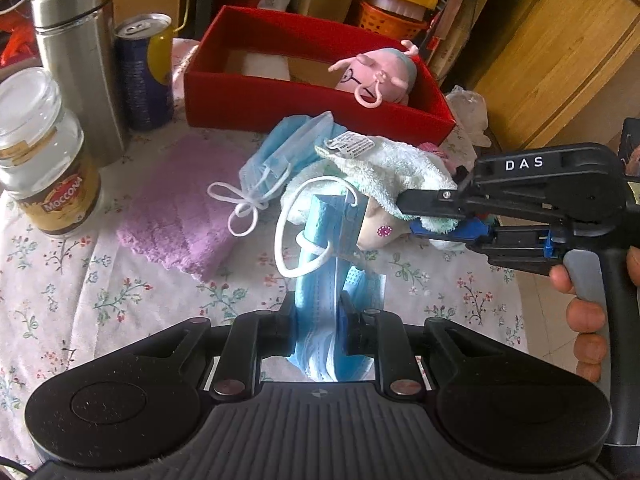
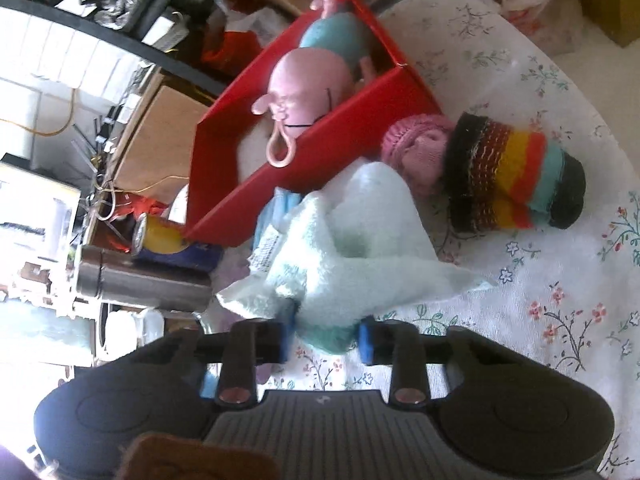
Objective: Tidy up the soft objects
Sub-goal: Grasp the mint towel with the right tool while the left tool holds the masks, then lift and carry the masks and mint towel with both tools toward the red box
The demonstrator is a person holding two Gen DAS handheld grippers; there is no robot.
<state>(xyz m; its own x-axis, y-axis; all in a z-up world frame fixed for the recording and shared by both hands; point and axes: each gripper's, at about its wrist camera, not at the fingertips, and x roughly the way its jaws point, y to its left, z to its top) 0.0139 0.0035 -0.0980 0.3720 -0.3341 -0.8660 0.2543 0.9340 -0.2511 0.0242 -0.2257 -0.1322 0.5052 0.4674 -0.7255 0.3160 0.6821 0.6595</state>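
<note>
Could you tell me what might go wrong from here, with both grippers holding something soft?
1. The blue face mask in the left gripper trails a loose ear loop that could snag the white towel.
2. The towel, pinched by the right gripper, may drag the neighbouring second mask along.

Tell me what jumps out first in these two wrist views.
The red box at the back of the floral tablecloth, with a pink plush toy lying inside it. In front, the left gripper is clamped on a blue face mask, while the right gripper pinches a pale green towel. A striped knit hat lies right of the box.
</note>
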